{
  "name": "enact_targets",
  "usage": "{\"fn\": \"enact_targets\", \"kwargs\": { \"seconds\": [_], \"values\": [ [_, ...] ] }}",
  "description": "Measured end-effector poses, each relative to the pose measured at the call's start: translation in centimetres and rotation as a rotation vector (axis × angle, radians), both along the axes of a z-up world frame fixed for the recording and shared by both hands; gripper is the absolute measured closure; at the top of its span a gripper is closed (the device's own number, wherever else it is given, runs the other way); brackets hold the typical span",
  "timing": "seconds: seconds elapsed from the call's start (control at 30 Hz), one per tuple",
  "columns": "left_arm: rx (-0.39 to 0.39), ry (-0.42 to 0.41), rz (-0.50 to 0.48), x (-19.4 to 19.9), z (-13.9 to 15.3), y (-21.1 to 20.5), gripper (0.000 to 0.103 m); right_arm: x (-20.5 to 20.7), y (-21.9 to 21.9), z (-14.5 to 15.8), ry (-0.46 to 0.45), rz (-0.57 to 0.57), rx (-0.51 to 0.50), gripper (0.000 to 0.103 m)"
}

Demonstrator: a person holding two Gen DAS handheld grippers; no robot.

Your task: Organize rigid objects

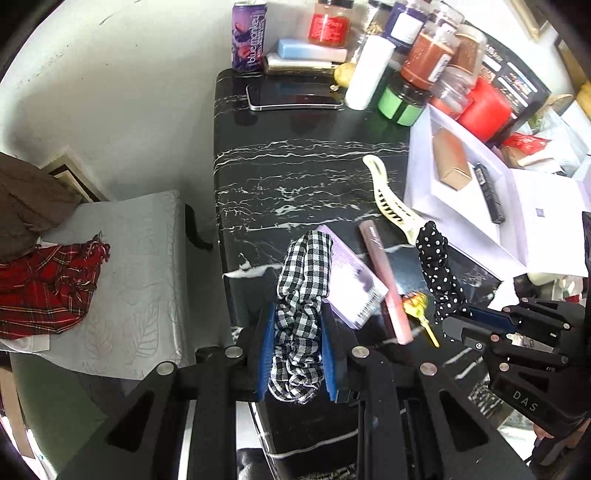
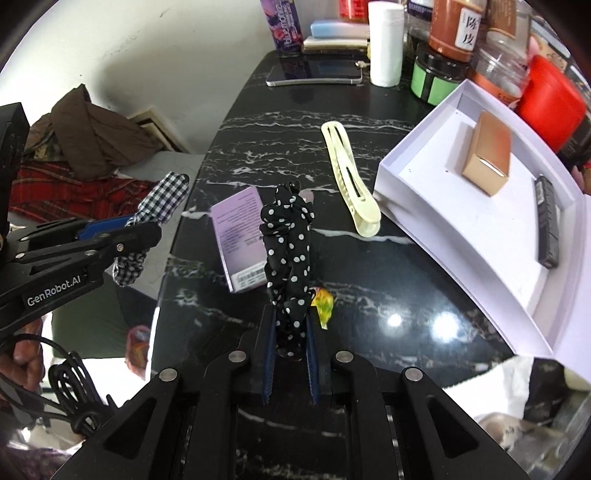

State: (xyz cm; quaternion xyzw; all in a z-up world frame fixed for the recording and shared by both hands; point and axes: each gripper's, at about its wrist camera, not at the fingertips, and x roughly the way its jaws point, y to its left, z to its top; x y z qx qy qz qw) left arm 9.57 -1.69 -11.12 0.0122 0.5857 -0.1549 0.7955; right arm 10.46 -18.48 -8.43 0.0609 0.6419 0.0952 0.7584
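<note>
My left gripper (image 1: 298,321) is shut on a black-and-white checked scrunchie (image 1: 303,295), held above the near left part of the black marble table (image 1: 295,166). My right gripper (image 2: 290,325) is shut on a black polka-dot scrunchie (image 2: 290,251), held above the table's near middle. On the table lie a lilac box (image 2: 240,236), a pink tube (image 1: 386,284), a cream hair clip (image 2: 349,181) and a yellow-green candy wrapper (image 2: 323,302). A white open box (image 2: 480,206) at the right holds a tan carton (image 2: 487,155) and a black bar (image 2: 546,225).
Jars, a purple can (image 1: 249,35), a white bottle (image 2: 386,42), a green-labelled jar (image 2: 432,79), a red container (image 2: 554,99) and a phone (image 2: 314,72) crowd the table's far end. Left of the table, clothes lie on a grey cloth surface (image 1: 129,277).
</note>
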Motion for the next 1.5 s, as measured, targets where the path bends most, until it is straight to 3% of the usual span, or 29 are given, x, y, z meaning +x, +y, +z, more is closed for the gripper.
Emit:
{"fn": "enact_targets", "kwargs": {
  "seconds": [0.93,1.5],
  "values": [
    [-0.051,-0.106,-0.159,-9.7,6.3,-4.4,0.080,-10.4,-1.0,6.8,-0.073,-0.109,0.024,0.088],
    [-0.080,-0.105,-0.141,-10.0,7.6,-9.5,0.080,-12.8,-5.4,8.0,-0.071,-0.153,0.013,0.088]
  ]
}}
